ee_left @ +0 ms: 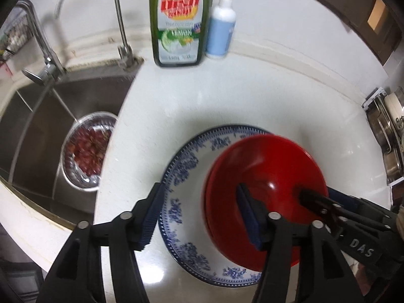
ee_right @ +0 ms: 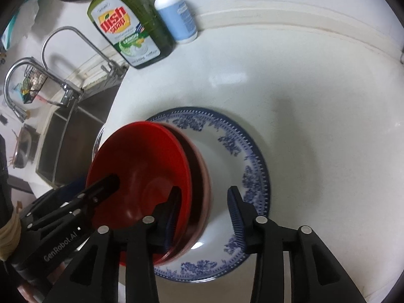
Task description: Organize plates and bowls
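A blue-and-white patterned plate (ee_left: 186, 166) (ee_right: 242, 156) lies on the white counter. A red bowl (ee_left: 267, 161) (ee_right: 141, 166) sits in it, apparently nested on a second, duller red bowl (ee_right: 202, 176). My left gripper (ee_left: 199, 214) is open above the plate's near side, its right finger over the red bowl. My right gripper (ee_right: 204, 214) is open, its left finger inside the red bowl and its right finger over the plate. Each gripper shows in the other's view, reaching into the bowl.
A steel sink (ee_left: 40, 116) lies to the left, with taps (ee_left: 121, 48) and a metal colander of red fruit (ee_left: 87, 151). A green dish soap bottle (ee_left: 179, 20) (ee_right: 128, 27) and a white pump bottle (ee_left: 221, 27) (ee_right: 176, 12) stand at the back. Metal cookware (ee_left: 388, 136) stands at right.
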A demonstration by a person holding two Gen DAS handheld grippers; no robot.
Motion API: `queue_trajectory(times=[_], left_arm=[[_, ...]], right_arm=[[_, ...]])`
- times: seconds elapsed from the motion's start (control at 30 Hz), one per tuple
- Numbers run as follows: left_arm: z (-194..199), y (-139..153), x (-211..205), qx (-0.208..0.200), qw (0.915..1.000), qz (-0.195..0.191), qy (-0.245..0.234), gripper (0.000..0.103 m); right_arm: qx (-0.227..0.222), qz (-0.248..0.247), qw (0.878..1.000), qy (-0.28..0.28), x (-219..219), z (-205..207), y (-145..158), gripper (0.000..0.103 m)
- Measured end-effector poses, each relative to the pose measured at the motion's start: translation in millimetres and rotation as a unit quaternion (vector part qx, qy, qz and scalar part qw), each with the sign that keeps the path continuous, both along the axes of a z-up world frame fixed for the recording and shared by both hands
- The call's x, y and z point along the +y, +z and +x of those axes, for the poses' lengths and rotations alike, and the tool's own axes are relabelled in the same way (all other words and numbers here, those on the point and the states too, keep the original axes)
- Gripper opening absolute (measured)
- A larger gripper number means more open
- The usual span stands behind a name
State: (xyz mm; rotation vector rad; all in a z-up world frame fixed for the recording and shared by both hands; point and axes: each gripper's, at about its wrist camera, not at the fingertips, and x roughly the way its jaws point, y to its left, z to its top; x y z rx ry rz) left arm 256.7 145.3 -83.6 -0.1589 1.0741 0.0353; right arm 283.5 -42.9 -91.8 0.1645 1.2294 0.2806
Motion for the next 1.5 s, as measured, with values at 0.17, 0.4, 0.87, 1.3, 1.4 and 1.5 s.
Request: queue_trajectory(times=[0.17, 0.4, 0.87, 1.3, 1.4, 1.5], left_arm=[[-22.0, 26.6, -7.8, -0.068, 0.9974, 0.023, 0.001, 0.078], [-63.4, 54.8, -27.8, -0.147, 0.9888, 0.026, 0.004, 0.09], [-171.3, 60.8, -84.6, -0.207, 0.9769, 0.05, -0.019, 0.098], [-274.7, 76.6, -108.7, -0.247, 0.9656, 0.081, -0.012, 0.103], [-288.6, 79.4, -109.1, -0.25, 0.9646, 0.082, -0.012, 0.103], [-300.6, 82.4, -109.9, -0.257, 0.9627, 0.083, -0.013, 0.103]], right_arm=[[-0.053, -0.008, 0.998, -0.023, -14.5, -18.2, 24.8, 0.052], [-0.165, -0.029, 0.985, -0.043, -37.5, -58.0, 62.5, 0.074], [-0.293, -0.079, 0.951, -0.061, -83.5, -182.4, 92.7, 0.084], [-0.306, -0.067, 0.947, -0.074, -106.6, -286.2, 97.0, 0.087], [-0.308, -0.062, 0.947, -0.072, -107.0, -302.6, 100.1, 0.087], [-0.315, -0.063, 0.944, -0.069, -106.6, -314.4, 103.2, 0.087]])
